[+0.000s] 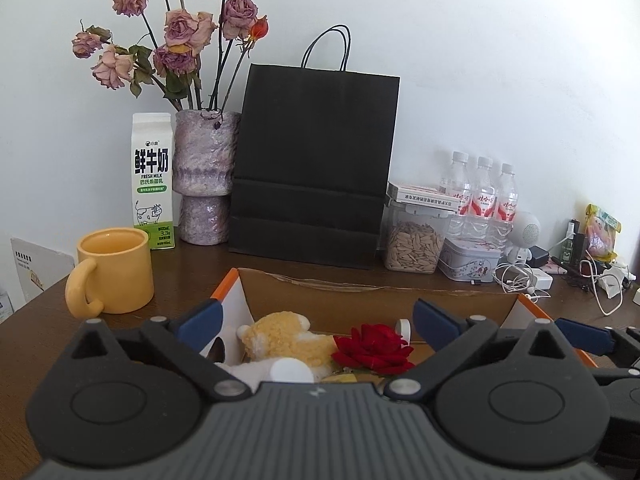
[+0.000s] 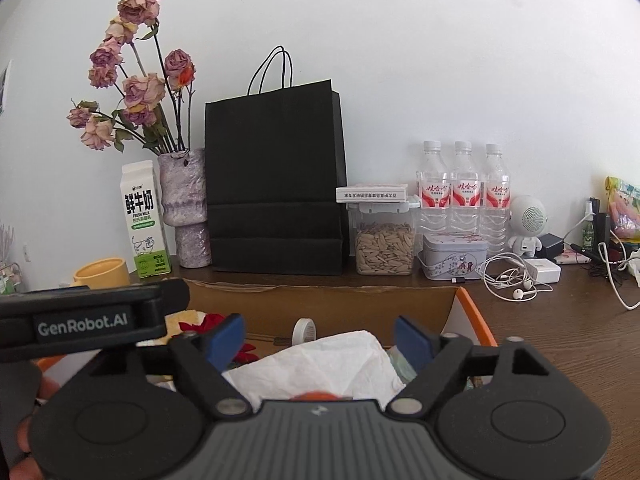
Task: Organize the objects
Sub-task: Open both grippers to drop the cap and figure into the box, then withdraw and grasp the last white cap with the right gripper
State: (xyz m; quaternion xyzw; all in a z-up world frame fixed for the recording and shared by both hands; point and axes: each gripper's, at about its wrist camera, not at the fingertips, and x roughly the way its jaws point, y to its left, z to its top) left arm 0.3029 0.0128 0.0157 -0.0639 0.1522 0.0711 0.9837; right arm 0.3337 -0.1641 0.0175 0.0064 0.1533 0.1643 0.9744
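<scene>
Over the orange-edged cardboard box (image 1: 472, 300), both the left gripper (image 1: 316, 322) and the right gripper (image 2: 320, 336) gape wide, empty. Inside lie a yellow plush toy (image 1: 286, 338) and a red fabric rose (image 1: 372, 346); a yellow ceramic mug (image 1: 114, 270) waits at ten o'clock on the worktop (image 1: 180, 276).

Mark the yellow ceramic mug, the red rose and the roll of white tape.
yellow ceramic mug (image 1: 120, 276), left wrist view, front wall
red rose (image 1: 372, 346), left wrist view, petals
roll of white tape (image 2: 305, 330), right wrist view, rim

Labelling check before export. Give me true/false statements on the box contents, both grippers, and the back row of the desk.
1. Both the left gripper and the right gripper are open. True.
2. The red rose lies in the cardboard box. True.
3. The yellow mug sits inside the box. False: it stands on the desk beside it.
4. Two water bottles stand at the wall. False: three.
5. The black paper bag lies flat. False: upright.
</scene>
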